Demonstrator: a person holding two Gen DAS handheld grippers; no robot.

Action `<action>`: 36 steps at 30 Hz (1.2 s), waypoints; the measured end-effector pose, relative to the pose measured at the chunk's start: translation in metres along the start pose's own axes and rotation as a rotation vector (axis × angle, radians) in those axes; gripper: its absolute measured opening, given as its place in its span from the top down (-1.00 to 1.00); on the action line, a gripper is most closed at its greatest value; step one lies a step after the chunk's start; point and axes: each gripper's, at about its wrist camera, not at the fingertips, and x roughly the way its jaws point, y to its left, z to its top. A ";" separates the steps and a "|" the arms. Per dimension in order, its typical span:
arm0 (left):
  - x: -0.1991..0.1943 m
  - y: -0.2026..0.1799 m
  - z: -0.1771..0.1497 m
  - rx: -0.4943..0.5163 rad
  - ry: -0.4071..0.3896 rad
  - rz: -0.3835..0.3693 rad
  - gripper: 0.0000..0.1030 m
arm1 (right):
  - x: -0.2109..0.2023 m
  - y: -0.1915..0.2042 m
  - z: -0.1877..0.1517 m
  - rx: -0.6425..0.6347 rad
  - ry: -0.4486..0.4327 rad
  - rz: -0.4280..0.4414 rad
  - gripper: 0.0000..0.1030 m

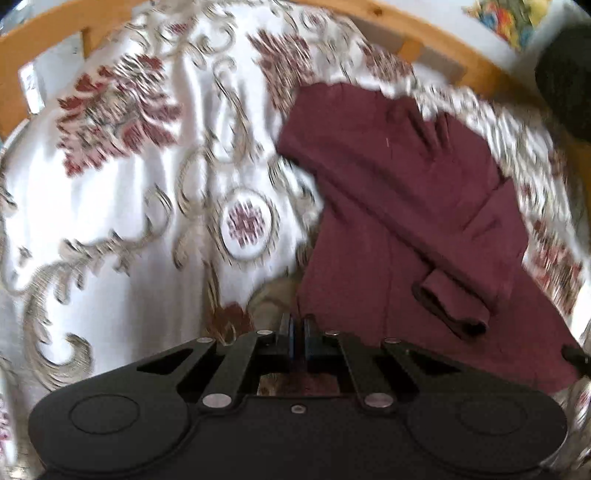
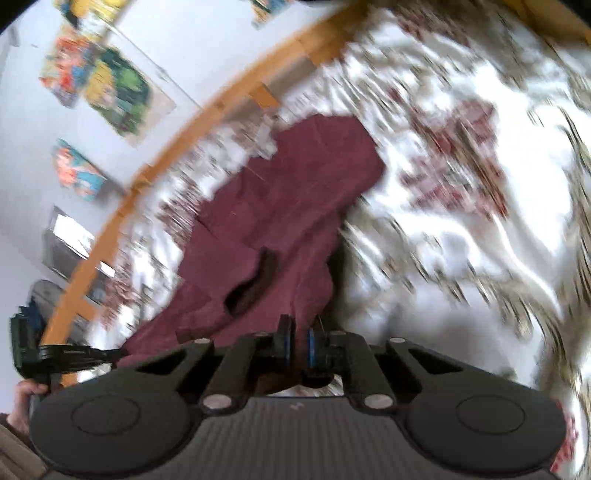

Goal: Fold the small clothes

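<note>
The maroon garment [image 1: 399, 221] lay on a floral bedspread [image 1: 147, 184], filling the right half of the left wrist view and running from the lower centre up toward the middle of the right wrist view, one sleeve [image 1: 448, 308] folded across its body. The left gripper [image 1: 298, 338] had its jaws nearly together at the garment's near edge, at the bottom centre of its frame, apparently pinching the hem. The right gripper [image 2: 298, 345] showed a narrow gap, with cloth running down between the jaws, so it seemed to grip another edge. To fold well, both corners should probably rise together, keeping the hem taut and level, and travel toward the top of the garment so the edges meet squarely and the sleeve stays tucked inside. Heavy motion blur smeared both views. The pinched cloth itself sat behind the fingers, so neither grip could be confirmed. The wooden frame [image 1: 424, 26] ran off the top edge, and bright pictures [image 2: 110, 85] at the upper left were unreadable.
</note>
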 end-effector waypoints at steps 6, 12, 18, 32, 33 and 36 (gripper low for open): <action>0.025 0.000 -0.021 0.027 0.027 0.010 0.56 | 0.004 0.007 -0.003 -0.082 0.005 -0.085 0.49; 0.011 0.003 -0.018 0.062 -0.053 0.040 -0.71 | -0.002 0.043 -0.008 -0.429 -0.033 -0.276 -0.50; -0.009 -0.017 -0.021 0.161 -0.218 0.022 -0.99 | 0.003 0.081 -0.038 -0.875 0.050 -0.325 -0.84; 0.008 -0.122 -0.049 0.651 -0.261 -0.141 -0.99 | 0.053 0.087 -0.115 -1.408 0.069 -0.571 -0.79; 0.008 -0.126 -0.050 0.670 -0.257 -0.153 -0.99 | 0.051 0.089 -0.116 -1.408 0.061 -0.557 -0.69; 0.008 -0.135 -0.057 0.732 -0.228 -0.182 -0.99 | 0.039 0.090 -0.106 -1.315 0.026 -0.467 0.18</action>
